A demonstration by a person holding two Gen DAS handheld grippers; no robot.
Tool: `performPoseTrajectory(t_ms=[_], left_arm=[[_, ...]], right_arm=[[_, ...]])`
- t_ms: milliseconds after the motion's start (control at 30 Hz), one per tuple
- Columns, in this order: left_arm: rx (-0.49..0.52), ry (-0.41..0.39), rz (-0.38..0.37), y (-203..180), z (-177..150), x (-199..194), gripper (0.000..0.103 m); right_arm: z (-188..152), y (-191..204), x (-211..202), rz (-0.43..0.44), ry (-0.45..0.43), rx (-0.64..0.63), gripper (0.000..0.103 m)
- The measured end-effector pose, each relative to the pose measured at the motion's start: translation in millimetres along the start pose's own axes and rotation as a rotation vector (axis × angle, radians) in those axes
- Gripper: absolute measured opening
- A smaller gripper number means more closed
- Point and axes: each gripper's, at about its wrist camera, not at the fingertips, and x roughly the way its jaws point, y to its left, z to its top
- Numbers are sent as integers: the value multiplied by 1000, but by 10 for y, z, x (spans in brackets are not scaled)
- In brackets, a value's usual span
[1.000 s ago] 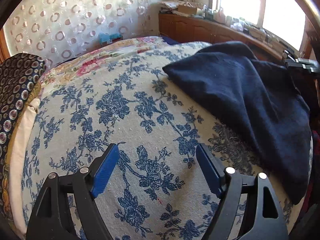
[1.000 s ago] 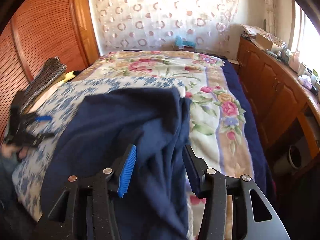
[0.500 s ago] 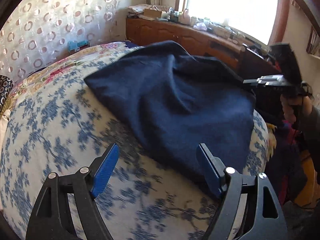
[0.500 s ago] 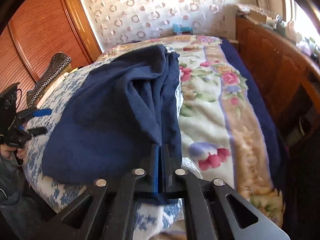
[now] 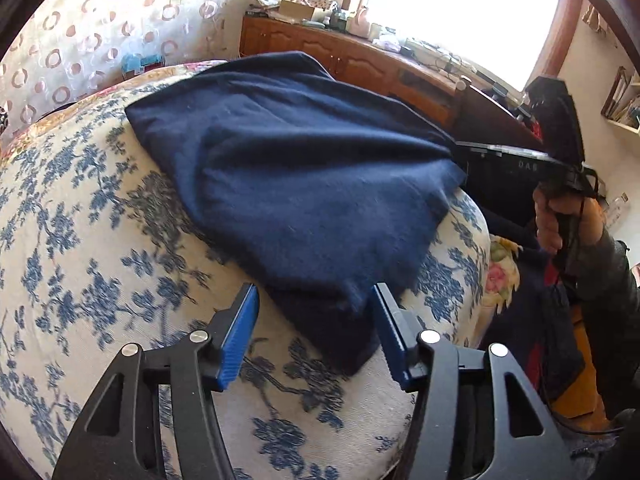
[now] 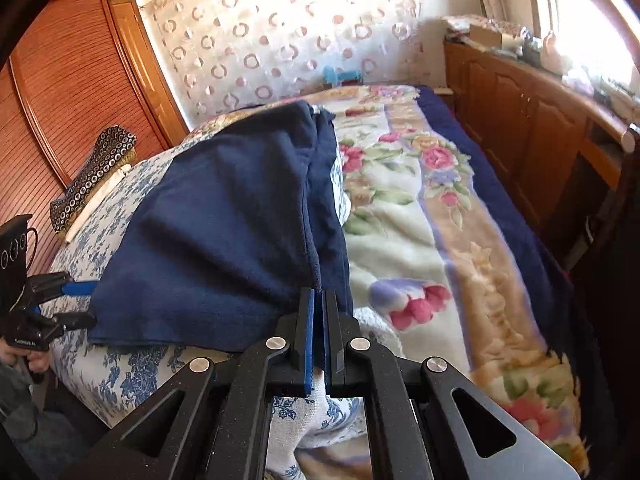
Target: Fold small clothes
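A dark navy garment (image 5: pixel 304 176) lies spread on a blue-flowered white cushion (image 5: pixel 80 240) on the bed. My left gripper (image 5: pixel 314 312) is open, its blue-padded jaws on either side of the garment's near corner. My right gripper (image 6: pixel 319 304) is shut on the garment's (image 6: pixel 224 232) other near corner at the cushion's edge. In the left wrist view the right gripper (image 5: pixel 464 148) shows at the garment's far right corner. In the right wrist view the left gripper (image 6: pixel 80 300) is at the left corner.
A floral blanket (image 6: pixel 432 240) covers the bed to the right. Wooden cabinets (image 6: pixel 532 128) run along the right wall under a window. A patterned pillow (image 6: pixel 96 168) lies at the left by a wooden wardrobe (image 6: pixel 68 92).
My right gripper has shut on the garment's corner. My left gripper has swung right until its open jaws straddle the garment's near corner.
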Motion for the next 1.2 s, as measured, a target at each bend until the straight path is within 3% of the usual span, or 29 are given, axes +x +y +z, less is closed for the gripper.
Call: performPoseTrajectory(t_ms=[100,167,267,333,567,767,1000,1200], left_arm=[[-9,-3,-2,-52,-52,51,58],[-5,-9,3,-97,-67,67,43],[4,-10,0,-140,-62,93,14],[17,-36,2,-174,-10,33,10],[26,-185,-35,-249,447,-455,9],[45,-227,-38,-233,754,-618,9],[9,-241,-66,-150,891,-615,8],[-7,-248,-73,-92,918,-638,8]], right_arm=[[-91,81,-76,-9,-30,-15,5],[-141,110,-113,-14,-42,-24,10],[-222,249,-209,-26,-62,-64,32],[-245,354,-261,-24,-82,-96,44],[-328,816,-362,88,-126,-226,62],[-407,1059,-207,121,-91,-324,70],[-386,1036,207,-4,-19,-397,72],[-392,1031,390,-61,2,-451,73]])
